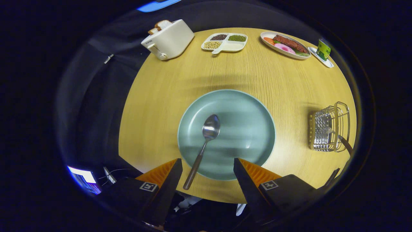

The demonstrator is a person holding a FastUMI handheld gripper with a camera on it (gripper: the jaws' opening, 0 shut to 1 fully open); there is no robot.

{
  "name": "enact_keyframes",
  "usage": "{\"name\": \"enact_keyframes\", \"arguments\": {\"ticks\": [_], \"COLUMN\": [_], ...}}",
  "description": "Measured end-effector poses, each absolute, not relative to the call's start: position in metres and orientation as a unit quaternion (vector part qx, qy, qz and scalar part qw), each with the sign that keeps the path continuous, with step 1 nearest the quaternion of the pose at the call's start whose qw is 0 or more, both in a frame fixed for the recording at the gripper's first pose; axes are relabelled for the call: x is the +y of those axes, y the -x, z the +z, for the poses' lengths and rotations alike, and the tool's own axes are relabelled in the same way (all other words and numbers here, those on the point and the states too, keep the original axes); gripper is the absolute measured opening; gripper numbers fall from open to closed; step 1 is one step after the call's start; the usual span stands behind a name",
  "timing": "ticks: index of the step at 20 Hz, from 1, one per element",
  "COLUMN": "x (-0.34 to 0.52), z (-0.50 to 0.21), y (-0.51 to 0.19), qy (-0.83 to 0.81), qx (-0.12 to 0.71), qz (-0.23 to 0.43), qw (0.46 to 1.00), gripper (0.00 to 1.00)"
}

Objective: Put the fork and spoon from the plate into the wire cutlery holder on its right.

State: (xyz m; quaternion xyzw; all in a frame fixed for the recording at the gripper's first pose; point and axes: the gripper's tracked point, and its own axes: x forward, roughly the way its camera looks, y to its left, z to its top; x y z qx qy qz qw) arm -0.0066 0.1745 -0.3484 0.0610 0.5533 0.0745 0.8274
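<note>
Gripper (207, 167) wide open, empty; spoon (206, 141) handle between fingers, overhanging plate (257, 109). Off-centre closure may flick it. Holder (328, 129) possibly holds fork.

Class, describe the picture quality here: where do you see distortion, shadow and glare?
Gripper view: fisheye bends the round wooden table edge; soft shadow bands cross the pale green plate; glare glints on the metal spoon bowl; the wire cutlery holder looks stretched; the gripper jaws stand open.

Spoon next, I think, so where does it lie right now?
The spoon lies on the plate, bowl near its middle, handle reaching over the near rim between the open claw fingers.
</note>
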Motion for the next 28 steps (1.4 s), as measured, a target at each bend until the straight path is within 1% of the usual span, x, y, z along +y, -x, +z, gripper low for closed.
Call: {"name": "enact_keyframes", "arguments": {"ticks": [4, 7, 9, 10, 11, 12, 13, 15, 17, 19, 20, 21, 22, 23, 24, 28], "x": [0.175, 0.178, 0.182, 0.184, 0.186, 0.189, 0.192, 0.193, 0.192, 0.190, 0.187, 0.188, 0.187, 0.191, 0.191, 0.189], "z": [-0.374, -0.382, -0.391, -0.396, -0.399, -0.401, -0.404, -0.409, -0.410, -0.411, -0.411, -0.410, -0.409, -0.422, -0.408, -0.396], "y": [-0.004, -0.005, -0.003, -0.001, 0.000, 0.005, 0.005, 0.006, 0.006, 0.009, 0.007, 0.008, 0.009, 0.015, 0.015, 0.012], "qy": [-0.061, -0.049, -0.035, -0.027, -0.023, -0.020, -0.019, -0.016, -0.013, -0.010, -0.008, -0.010, -0.010, -0.018, -0.018, -0.027], "qx": [0.576, 0.584, 0.594, 0.599, 0.603, 0.605, 0.609, 0.617, 0.619, 0.625, 0.622, 0.622, 0.627, 0.628, 0.629, 0.618], "qz": [0.038, 0.032, 0.031, 0.031, 0.030, 0.028, 0.030, 0.031, 0.032, 0.038, 0.038, 0.046, 0.055, 0.063, 0.068, 0.087], "qw": [0.814, 0.810, 0.803, 0.800, 0.797, 0.795, 0.792, 0.787, 0.784, 0.780, 0.782, 0.781, 0.777, 0.776, 0.774, 0.781], "gripper": [1.00, 0.99, 0.97, 0.95, 0.91, 0.76, 0.71, 0.69, 0.49, 0.37, 0.25, 0.19, 0.15, 0.15, 0.11, 0.11]}}
